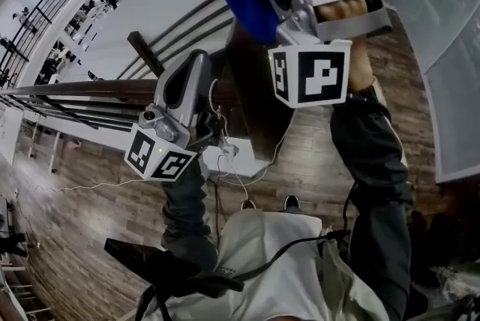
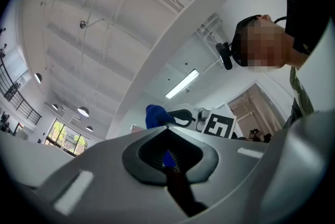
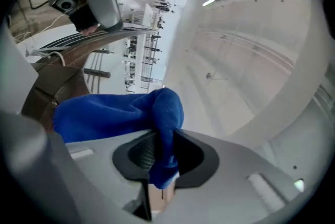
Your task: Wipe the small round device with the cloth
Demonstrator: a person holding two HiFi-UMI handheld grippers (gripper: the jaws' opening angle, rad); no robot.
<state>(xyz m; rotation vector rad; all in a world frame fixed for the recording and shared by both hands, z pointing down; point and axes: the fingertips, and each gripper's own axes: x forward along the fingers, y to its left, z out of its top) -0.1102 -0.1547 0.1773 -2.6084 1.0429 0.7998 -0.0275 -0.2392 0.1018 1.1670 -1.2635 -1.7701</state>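
At the railing (image 1: 90,91), held high, the blue cloth (image 3: 115,113) is pinched by one fold in the right gripper (image 3: 162,136), whose jaws are closed tight on it; the rest bunches out to one side of them. The left gripper (image 2: 167,131) sits just below and beside it, jaws drawn together on nothing I can see. I can find no small round device for certain, only a tiny round fitting (image 2: 82,24) far up on the ceiling. Whichever it is, the cloth-bearing right gripper must reach it.
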